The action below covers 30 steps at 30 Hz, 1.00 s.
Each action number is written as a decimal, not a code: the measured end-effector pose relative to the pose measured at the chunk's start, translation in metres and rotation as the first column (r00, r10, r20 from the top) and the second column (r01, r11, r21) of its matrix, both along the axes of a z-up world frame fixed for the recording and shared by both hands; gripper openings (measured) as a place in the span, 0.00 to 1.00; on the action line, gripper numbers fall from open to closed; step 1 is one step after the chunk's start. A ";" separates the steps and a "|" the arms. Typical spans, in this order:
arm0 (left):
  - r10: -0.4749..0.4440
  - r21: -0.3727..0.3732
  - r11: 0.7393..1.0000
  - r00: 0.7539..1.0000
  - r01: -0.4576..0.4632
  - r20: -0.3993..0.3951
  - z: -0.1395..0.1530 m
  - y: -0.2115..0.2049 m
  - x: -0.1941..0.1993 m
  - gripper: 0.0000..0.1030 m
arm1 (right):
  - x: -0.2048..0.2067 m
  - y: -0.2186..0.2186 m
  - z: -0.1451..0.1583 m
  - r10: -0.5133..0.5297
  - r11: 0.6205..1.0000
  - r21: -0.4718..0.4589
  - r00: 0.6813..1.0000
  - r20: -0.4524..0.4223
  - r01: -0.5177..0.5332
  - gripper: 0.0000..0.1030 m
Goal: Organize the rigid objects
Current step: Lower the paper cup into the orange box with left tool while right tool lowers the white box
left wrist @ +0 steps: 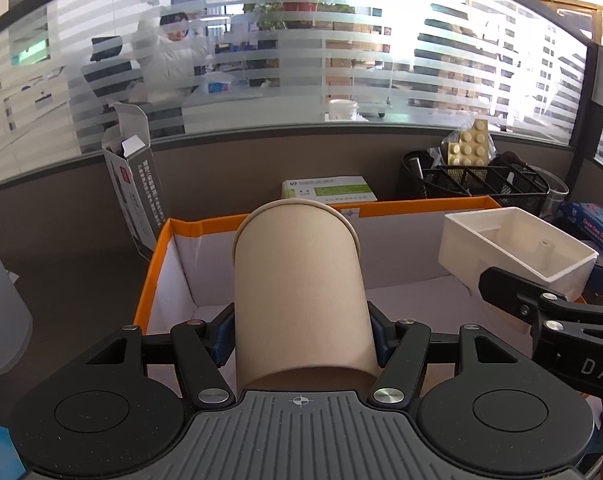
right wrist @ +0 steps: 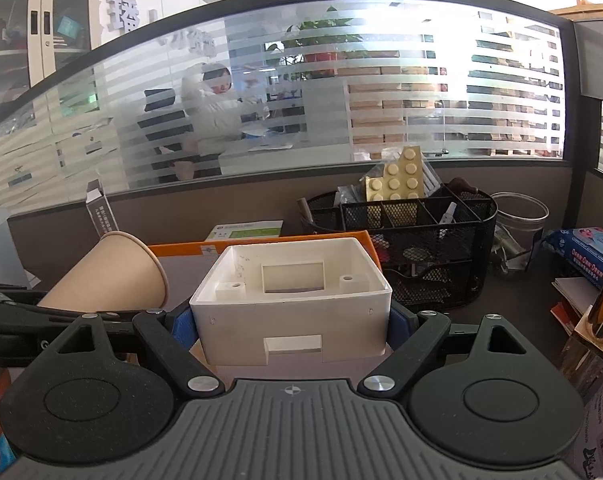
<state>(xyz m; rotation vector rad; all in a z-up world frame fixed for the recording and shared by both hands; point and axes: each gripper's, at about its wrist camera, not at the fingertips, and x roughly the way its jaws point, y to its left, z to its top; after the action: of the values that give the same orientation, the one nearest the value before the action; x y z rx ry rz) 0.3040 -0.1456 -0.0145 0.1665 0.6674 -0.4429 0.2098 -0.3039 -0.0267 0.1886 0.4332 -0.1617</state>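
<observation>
The left tool is clamped on a brown paper cup, gripped near its base between the blue pads, rim pointing forward. The cup is held above the near edge of an orange-rimmed cardboard box on the counter. The right tool is clamped on a white plastic junction box, open side up and tilted toward the camera, held over the right edge of the cardboard box. A black mesh organizer containing a yellow building-block plate is seen near the counter's far right corner.
</observation>
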 end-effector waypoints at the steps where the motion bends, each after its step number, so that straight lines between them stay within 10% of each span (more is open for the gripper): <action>1: 0.001 -0.001 1.000 1.000 -0.001 -0.006 -0.001 0.000 0.001 0.60 | 0.000 -0.001 0.000 0.001 1.000 0.000 1.000 -0.002 -0.001 0.82; 30: 0.041 -0.018 0.999 0.999 -0.042 -0.036 -0.004 -0.006 0.019 0.60 | 0.013 0.017 -0.016 0.010 0.983 -0.182 0.998 -0.066 -0.022 0.82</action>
<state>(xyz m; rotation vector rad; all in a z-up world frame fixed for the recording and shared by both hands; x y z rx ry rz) 0.3226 -0.1512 -0.0182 0.1270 0.6999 -0.4126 0.2224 -0.2872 -0.0424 -0.0002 0.4822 -0.1911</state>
